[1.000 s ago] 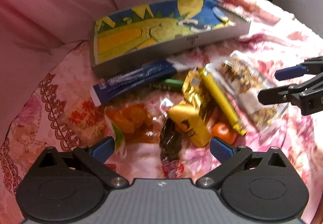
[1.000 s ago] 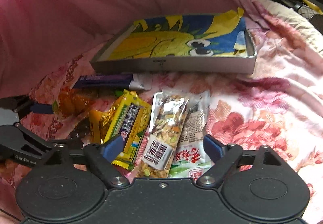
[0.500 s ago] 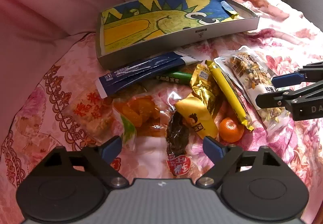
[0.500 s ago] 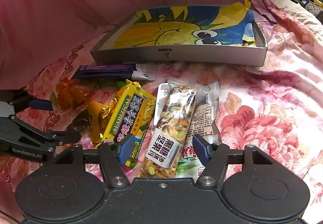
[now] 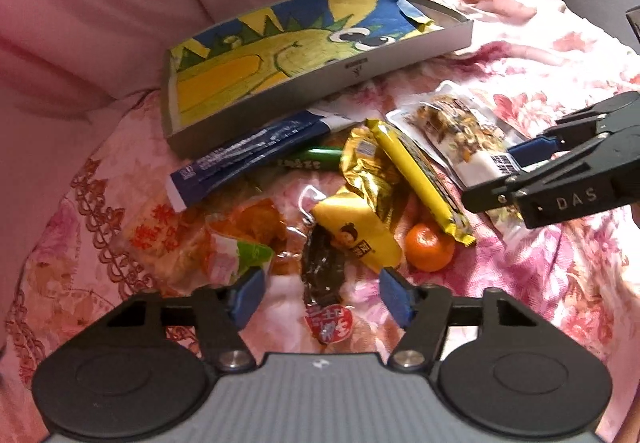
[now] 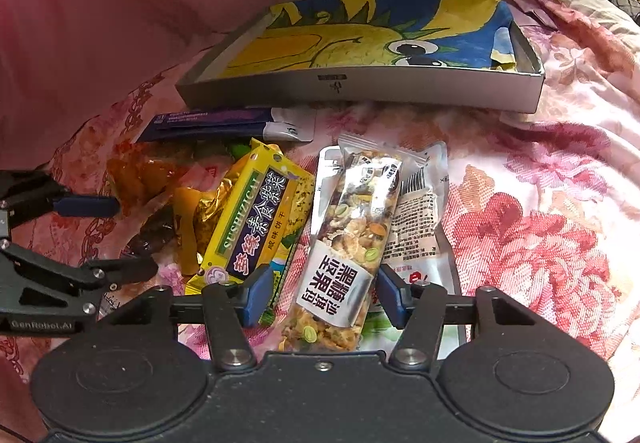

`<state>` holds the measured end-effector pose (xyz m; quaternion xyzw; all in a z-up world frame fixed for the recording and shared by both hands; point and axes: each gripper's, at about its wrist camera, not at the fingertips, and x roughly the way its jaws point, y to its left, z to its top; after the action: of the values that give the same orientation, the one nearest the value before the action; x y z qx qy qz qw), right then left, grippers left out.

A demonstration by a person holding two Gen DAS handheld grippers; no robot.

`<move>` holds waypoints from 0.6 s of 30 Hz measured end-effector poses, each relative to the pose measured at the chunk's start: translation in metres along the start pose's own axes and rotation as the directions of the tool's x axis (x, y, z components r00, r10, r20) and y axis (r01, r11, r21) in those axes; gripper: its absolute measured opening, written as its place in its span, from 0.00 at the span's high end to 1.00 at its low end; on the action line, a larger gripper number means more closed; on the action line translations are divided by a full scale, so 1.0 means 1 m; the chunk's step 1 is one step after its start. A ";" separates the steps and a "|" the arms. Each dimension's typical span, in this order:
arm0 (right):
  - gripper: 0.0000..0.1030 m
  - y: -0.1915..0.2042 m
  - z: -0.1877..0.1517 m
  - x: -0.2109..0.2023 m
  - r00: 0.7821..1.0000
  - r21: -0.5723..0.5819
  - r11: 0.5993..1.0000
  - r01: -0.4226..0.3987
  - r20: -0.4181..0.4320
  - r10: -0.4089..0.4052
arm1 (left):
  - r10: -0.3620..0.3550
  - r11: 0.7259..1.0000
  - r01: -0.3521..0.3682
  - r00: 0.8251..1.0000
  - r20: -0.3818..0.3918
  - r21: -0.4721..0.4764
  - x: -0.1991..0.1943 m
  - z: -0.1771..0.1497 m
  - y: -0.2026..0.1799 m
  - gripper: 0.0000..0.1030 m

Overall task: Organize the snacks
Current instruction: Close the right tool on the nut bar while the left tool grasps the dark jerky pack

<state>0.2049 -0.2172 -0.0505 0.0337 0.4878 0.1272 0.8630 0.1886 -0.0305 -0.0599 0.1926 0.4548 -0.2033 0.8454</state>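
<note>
Snacks lie heaped on a pink flowered bedspread in front of a shallow grey box (image 5: 340, 73) (image 6: 360, 87) lined with a yellow and blue cartoon sheet. My left gripper (image 5: 320, 295) (image 6: 116, 237) straddles a dark brown packet with a red label (image 5: 322, 271). Its jaws are closing, and a gap shows on both sides of the packet. My right gripper (image 6: 322, 295) (image 5: 508, 171) straddles a clear nut bar (image 6: 348, 243) (image 5: 460, 131) that rests on a silver pouch (image 6: 420, 211). These jaws are closing too, the pads close beside the bar without squeezing it.
Around the two packets lie a long blue packet (image 5: 256, 155), a green stick (image 5: 316, 157), a gold wrapper (image 5: 368, 171), a yellow seaweed cracker pack (image 6: 256, 219), a small yellow packet (image 5: 356, 235), a mandarin (image 5: 430, 247) and an orange dried-fruit bag (image 5: 256, 227). Pink fabric rises behind the box.
Both grippers' jaws have narrowed a lot, the left around the dark packet and the right around the nut bar. Neither hand has shifted much.
</note>
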 end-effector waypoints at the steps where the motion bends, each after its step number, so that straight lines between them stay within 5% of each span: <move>1: 0.42 0.000 0.001 0.001 1.000 0.006 1.000 -0.001 0.000 0.001 | -0.019 1.000 0.019 1.000 -0.006 -0.008 0.002 0.000 0.001 0.44; 8: 0.43 -0.002 0.002 0.007 1.000 0.054 0.999 -0.005 0.007 0.005 | -0.031 0.998 0.028 0.998 -0.054 -0.062 0.016 0.000 0.008 0.60; 11: 0.56 -0.004 0.002 0.006 1.000 0.068 0.998 0.008 0.006 -0.008 | -0.038 0.995 0.034 0.998 -0.045 -0.094 0.012 0.000 0.013 0.67; 18: 0.59 -0.004 -0.001 0.004 1.000 0.090 0.996 0.026 -0.005 -0.025 | -0.020 0.993 0.017 0.999 -0.025 -0.120 0.000 0.001 0.010 0.86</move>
<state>0.2068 -0.2199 -0.0550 0.0661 0.4952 0.0941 0.8611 0.1941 -0.0228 -0.0582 0.1399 0.4790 -0.1808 0.8475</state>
